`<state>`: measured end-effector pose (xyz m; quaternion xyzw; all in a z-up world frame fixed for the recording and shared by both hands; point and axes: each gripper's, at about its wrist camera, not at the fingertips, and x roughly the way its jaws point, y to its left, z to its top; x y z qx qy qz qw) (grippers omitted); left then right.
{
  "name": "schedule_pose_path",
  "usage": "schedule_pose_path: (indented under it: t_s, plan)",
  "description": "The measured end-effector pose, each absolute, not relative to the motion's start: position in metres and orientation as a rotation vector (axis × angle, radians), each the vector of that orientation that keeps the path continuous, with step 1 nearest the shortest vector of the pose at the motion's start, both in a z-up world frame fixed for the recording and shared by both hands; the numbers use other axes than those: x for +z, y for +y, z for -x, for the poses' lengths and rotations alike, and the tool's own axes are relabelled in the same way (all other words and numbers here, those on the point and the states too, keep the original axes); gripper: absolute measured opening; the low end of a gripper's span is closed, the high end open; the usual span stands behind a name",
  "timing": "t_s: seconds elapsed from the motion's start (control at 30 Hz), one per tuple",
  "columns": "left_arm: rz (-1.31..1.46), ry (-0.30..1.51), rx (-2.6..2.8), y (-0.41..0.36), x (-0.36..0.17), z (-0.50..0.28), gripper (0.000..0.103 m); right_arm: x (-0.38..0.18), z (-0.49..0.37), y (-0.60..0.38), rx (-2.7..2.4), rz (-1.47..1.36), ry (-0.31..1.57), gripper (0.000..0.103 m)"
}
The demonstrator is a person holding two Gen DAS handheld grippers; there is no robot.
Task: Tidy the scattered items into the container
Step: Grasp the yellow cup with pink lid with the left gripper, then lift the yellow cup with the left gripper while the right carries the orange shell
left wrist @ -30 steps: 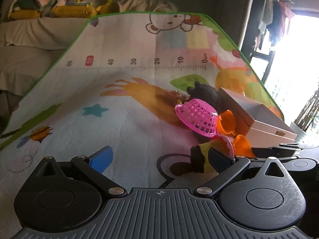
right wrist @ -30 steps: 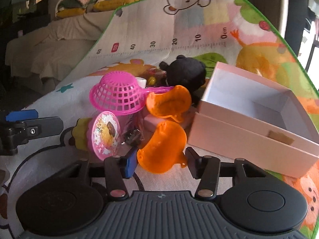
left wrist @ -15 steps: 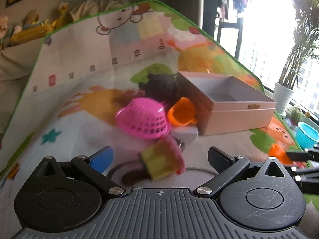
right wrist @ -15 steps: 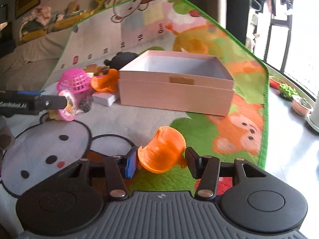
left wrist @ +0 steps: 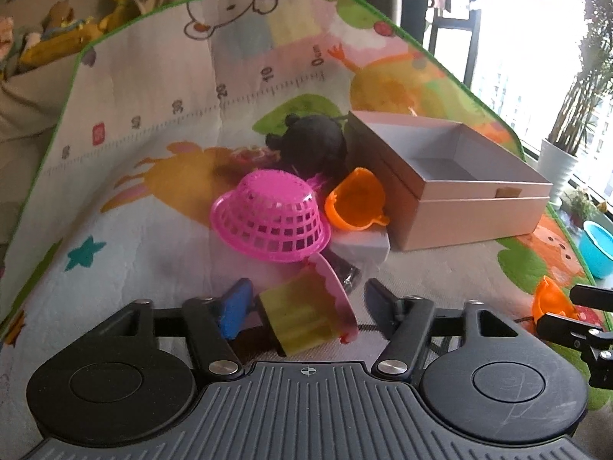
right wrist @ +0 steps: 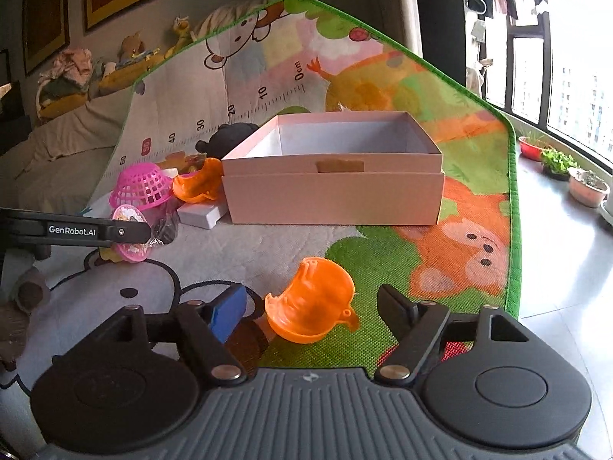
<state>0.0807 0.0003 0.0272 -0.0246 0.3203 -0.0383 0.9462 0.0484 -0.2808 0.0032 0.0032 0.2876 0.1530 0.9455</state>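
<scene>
My left gripper (left wrist: 306, 303) stands open low over the play mat, its fingers close on either side of a yellow toy cup with a pink lid (left wrist: 302, 318). A small gap shows at the right finger. My right gripper (right wrist: 312, 306) is open; an orange half-shell (right wrist: 310, 299) lies loose on the mat between its fingers. The open pink box (right wrist: 333, 199) stands ahead, nothing visible inside. Left of the box lie an upturned pink basket (left wrist: 272, 214), a second orange shell (left wrist: 356, 199), a black plush (left wrist: 314, 142) and a white block (left wrist: 360, 247).
The mat's green edge (right wrist: 513, 191) runs along the right, bare floor beyond with plant pots (right wrist: 588, 188) and a blue basin (left wrist: 597, 245). A couch with soft toys (right wrist: 76, 76) sits behind the mat at left.
My left gripper's fingers have narrowed around the yellow cup. My right gripper, shut on the orange shell half a second ago, has opened; the shell now rests on the mat.
</scene>
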Motion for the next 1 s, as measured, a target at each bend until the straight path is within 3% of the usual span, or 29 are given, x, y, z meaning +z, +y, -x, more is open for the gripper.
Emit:
schedule_pose_path:
  t_s: [0.1, 0.23, 0.43, 0.7, 0.77, 1.0]
  plan:
    - [0.055, 0.659, -0.082, 0.001, 0.027, -0.08, 0.065, 0.003, -0.049, -0.282, 0.317, -0.016, 0.588, 0.079]
    - [0.104, 0.681, -0.174, -0.002, 0.031, -0.075, 0.047, 0.002, -0.052, -0.285, 0.312, -0.04, 0.602, 0.08]
    - [0.213, 0.729, -0.307, -0.006, 0.032, -0.064, 0.047, 0.002, -0.052, -0.285, 0.307, -0.043, 0.605, 0.083]
    - [0.232, 0.713, -0.196, 0.022, 0.027, -0.055, 0.071, 0.002, -0.052, -0.286, 0.304, -0.047, 0.611, 0.086]
    - [0.277, 0.71, -0.161, 0.036, 0.026, -0.055, 0.082, 0.002, -0.053, -0.286, 0.305, -0.048, 0.612, 0.087]
    - [0.295, 0.666, -0.114, 0.062, 0.034, -0.047, 0.094, 0.001, -0.053, -0.286, 0.303, -0.046, 0.618, 0.088]
